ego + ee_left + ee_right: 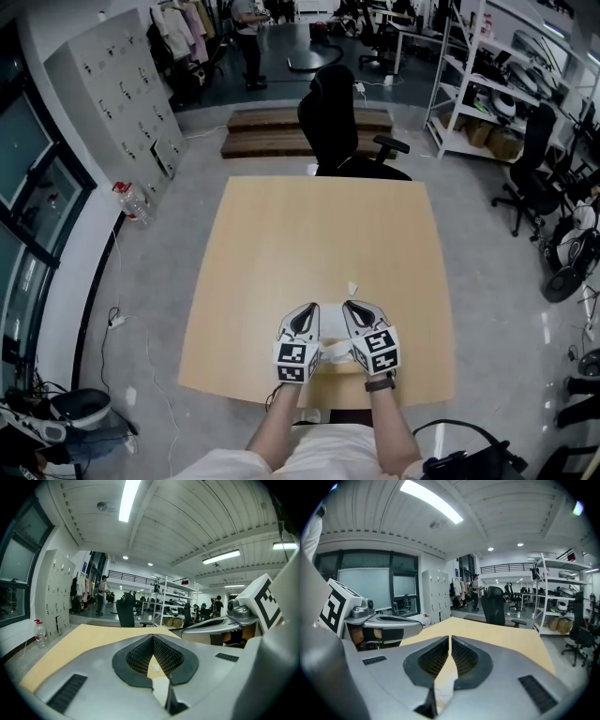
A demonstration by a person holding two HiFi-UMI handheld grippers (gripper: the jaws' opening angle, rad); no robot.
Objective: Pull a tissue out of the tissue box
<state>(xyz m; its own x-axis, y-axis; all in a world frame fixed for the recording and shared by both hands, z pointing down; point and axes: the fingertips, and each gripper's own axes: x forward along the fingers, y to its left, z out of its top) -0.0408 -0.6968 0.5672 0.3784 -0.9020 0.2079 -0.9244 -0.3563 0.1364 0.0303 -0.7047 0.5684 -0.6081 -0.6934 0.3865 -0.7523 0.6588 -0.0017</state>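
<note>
Two grey hand-held grippers, the left gripper (307, 311) and the right gripper (355, 307), rest side by side over the pale wooden tabletop (319, 225). Both have their fingers closed on nothing. A pale shape just behind the fingers, likely the tissue box (331, 355), is mostly hidden. One pair should open, pinch only the top tissue and pull straight up while the other steadies the box.
</note>
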